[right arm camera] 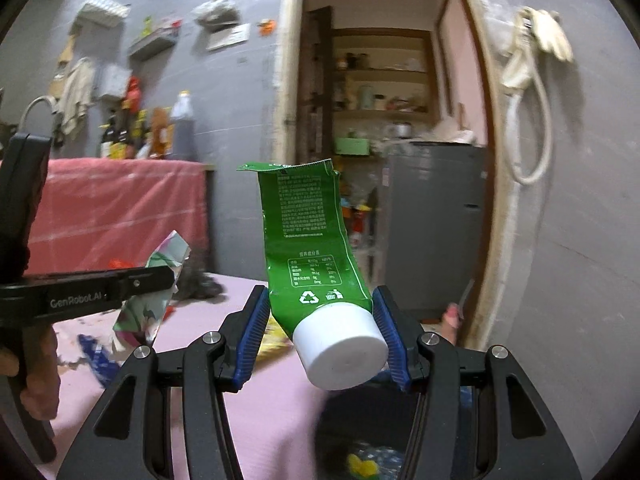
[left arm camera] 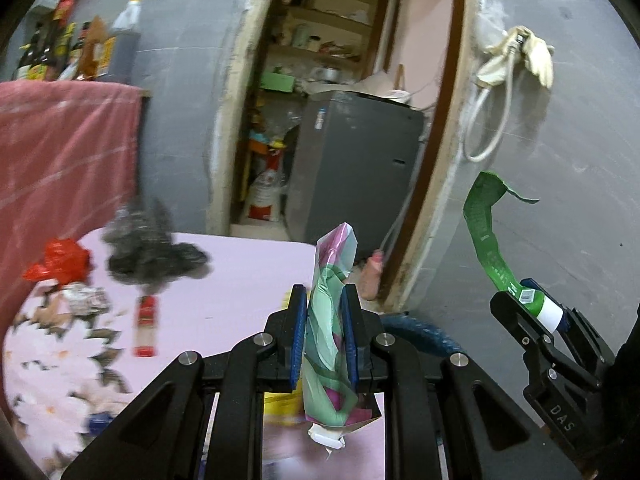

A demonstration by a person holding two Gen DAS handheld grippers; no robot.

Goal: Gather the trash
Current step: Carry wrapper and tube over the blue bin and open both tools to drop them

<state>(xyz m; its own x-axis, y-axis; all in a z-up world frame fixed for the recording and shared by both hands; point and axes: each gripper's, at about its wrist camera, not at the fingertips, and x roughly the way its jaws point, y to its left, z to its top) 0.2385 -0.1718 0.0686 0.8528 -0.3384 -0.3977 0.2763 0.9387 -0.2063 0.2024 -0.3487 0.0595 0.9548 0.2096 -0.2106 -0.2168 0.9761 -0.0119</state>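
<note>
Left wrist view: left tool [left arm camera: 324,320] clamped on crumpled wrapper [left arm camera: 332,320], right tool [left arm camera: 532,312] gripping green tube [left arm camera: 486,236], table [left arm camera: 240,280] litter blurred.

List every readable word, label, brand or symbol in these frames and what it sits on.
"GenRobot.AI": on the side of the left gripper, right wrist view.
"DAS": on the body of the right gripper, left wrist view.
Recycling triangle and bin pictogram: white symbols on the green tube, above its white cap.
Printed paragraph and table on the green tube: too small to read.
Labels on the bottles: blurred.
</note>
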